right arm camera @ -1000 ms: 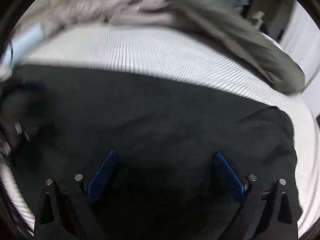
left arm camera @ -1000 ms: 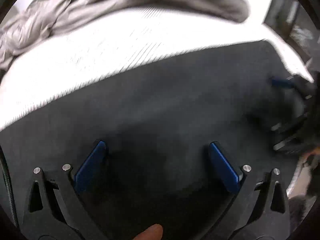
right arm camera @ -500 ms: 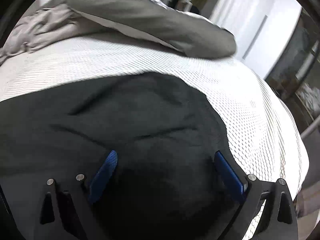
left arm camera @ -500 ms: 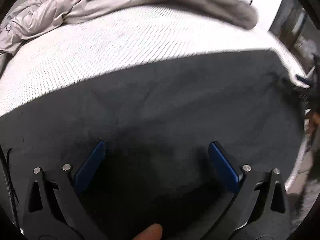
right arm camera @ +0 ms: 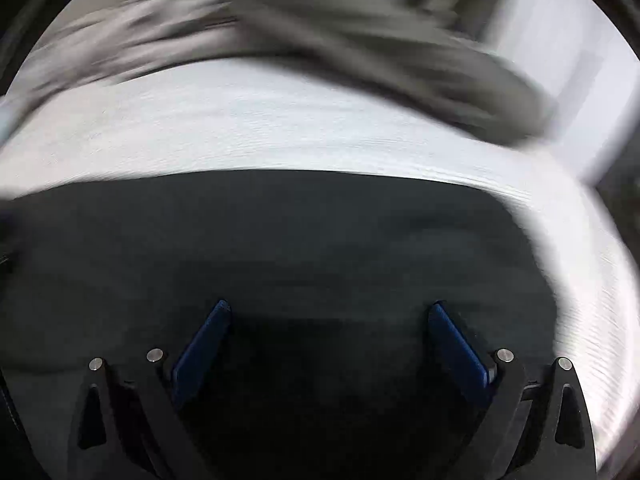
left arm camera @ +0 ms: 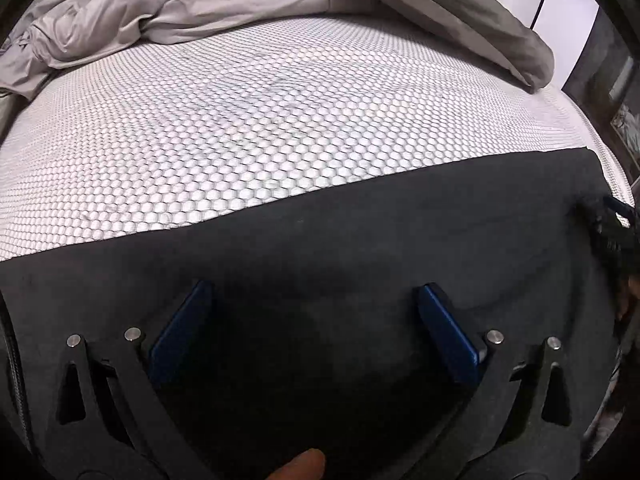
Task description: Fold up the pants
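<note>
Black pants (left arm camera: 360, 240) lie spread flat on the near part of a white honeycomb-textured mattress (left arm camera: 260, 128). My left gripper (left arm camera: 314, 292) is open, its blue pads wide apart just above the black cloth, holding nothing. In the blurred right wrist view the pants (right arm camera: 280, 240) fill the lower half, with a rounded edge at the right. My right gripper (right arm camera: 330, 312) is open over the cloth, empty. The right gripper also shows at the far right edge of the left wrist view (left arm camera: 616, 220), over the pants' right end.
A crumpled grey duvet (left arm camera: 200, 4) lies across the back of the mattress, blurred in the right wrist view (right arm camera: 320, 32). The mattress's right edge (left arm camera: 592, 136) borders dark furniture. A fingertip (left arm camera: 300, 466) shows at the bottom of the left wrist view.
The left view has pulled back and steadied, showing more mattress. The right gripper swung right to the pants' end, then back left; its view is now motion-blurred. Both grippers stayed open.
</note>
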Motion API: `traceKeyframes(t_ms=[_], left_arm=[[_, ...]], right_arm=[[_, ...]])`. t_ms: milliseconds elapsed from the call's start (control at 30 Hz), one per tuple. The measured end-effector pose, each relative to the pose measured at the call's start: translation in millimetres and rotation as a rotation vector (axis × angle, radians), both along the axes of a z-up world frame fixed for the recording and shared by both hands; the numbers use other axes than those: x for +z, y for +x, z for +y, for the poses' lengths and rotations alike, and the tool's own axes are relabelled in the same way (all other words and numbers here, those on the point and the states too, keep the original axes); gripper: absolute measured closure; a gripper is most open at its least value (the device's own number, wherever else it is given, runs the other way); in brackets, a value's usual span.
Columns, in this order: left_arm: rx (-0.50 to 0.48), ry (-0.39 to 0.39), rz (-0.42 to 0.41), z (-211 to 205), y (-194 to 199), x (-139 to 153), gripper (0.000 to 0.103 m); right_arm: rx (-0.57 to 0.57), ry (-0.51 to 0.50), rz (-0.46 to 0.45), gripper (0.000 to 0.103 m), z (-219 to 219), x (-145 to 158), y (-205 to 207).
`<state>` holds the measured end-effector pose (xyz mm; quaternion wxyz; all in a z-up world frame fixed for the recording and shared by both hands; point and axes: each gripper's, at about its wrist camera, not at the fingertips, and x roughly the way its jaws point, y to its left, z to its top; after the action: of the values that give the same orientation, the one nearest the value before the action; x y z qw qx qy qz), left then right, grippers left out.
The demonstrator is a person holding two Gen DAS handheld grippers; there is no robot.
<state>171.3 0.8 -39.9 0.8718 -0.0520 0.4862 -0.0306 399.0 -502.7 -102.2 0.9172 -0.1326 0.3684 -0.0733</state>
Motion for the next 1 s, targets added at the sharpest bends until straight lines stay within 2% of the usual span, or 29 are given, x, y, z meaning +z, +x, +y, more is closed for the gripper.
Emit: traceKeyframes(t_ms=[33, 67, 133, 200, 267, 333, 433, 467, 567, 633, 700, 767, 833, 900, 1000], left_arm=[[-0.002, -0.001, 0.001, -1, 0, -1, 0.0], [-0.003, 0.01, -0.001, -3, 0, -2, 0.0], [-0.007, 0.045, -0.001, -8, 1, -2, 0.0], [-0.001, 0.049, -0.003, -10, 0, 4, 0.001], [-0.004, 0.027, -0.026, -11, -2, 15, 0.001], [-0.018, 0.016, -0.061, -19, -8, 29, 0.001], [-0.021, 0.048, -0.068, -28, 6, 28, 0.001], [-0.017, 0.059, -0.053, -31, 11, 22, 0.001], [-0.006, 0.062, 0.007, -32, 21, -2, 0.0], [-0.007, 0.042, 0.0, -31, 23, -2, 0.0], [-0.02, 0.042, -0.003, -31, 24, -3, 0.0], [-0.024, 0.036, -0.013, -31, 22, -3, 0.0], [-0.028, 0.034, -0.017, -30, 19, -3, 0.0], [-0.027, 0.033, -0.019, -32, 18, -3, 0.0], [-0.026, 0.037, -0.023, -29, 14, -3, 0.0]], right_arm=[[-0.084, 0.003, -0.007, 0.003, -21, 0, 2], [-0.143, 0.051, -0.009, 0.003, -41, 1, 3], [-0.141, 0.138, -0.021, 0.003, -51, 7, -2], [-0.135, 0.102, -0.056, 0.003, -43, 20, -12], [-0.092, 0.083, -0.104, 0.003, -26, 33, -30], [-0.002, 0.124, -0.125, 0.003, -1, 48, -36], [0.172, 0.176, -0.07, 0.003, 56, 43, -29], [0.216, 0.156, -0.049, 0.003, 79, 37, -27], [0.286, 0.003, 0.036, 0.003, 141, 9, -16], [0.304, 0.001, 0.062, 0.004, 137, 0, -6], [0.22, 0.005, 0.061, 0.003, 113, 1, 4], [0.046, -0.076, 0.015, 0.003, 80, 1, 14], [-0.12, -0.001, 0.01, 0.002, 29, 2, 20], [-0.236, 0.042, -0.01, 0.002, -4, 7, 18], [-0.229, 0.098, -0.045, 0.003, -11, 16, 6]])
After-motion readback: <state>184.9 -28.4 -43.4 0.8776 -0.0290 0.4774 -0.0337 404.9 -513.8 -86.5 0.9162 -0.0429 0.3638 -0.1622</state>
